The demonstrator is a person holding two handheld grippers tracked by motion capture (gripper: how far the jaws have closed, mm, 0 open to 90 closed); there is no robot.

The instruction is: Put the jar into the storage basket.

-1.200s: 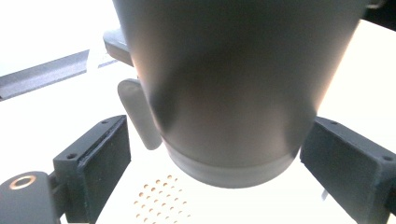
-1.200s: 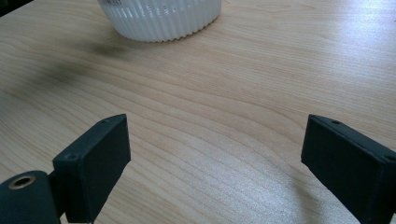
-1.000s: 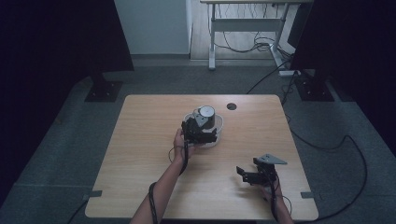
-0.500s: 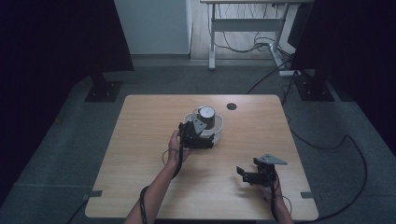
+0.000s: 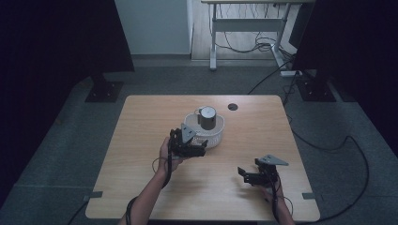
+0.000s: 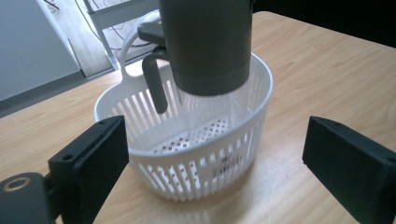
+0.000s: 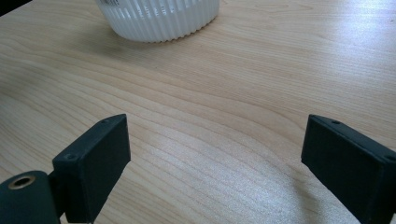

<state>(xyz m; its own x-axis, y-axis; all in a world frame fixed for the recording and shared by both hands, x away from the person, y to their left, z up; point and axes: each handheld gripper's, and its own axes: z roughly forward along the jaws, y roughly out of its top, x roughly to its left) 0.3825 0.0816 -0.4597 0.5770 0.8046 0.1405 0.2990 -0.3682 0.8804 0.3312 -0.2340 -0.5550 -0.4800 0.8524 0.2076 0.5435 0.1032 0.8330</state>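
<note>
Left gripper view: grey mug [image 6: 205, 42] upright inside white basket [image 6: 140, 100]

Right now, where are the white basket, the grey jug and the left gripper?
white basket [image 6: 205, 172]: left gripper view, slotted front wall.
grey jug [image 6: 205, 42]: left gripper view, grey body.
left gripper [image 5: 199, 149]: high view, midway between its fingertips.

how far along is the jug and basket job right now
Done, by the look of it: the grey jug stands upright inside the white basket on the table. In hand: nothing. The left claw is open beside the basket's near wall, gripping nothing, and the right claw is open above bare wood. Left: hard to say; possibly just drawing the left claw away.
</note>
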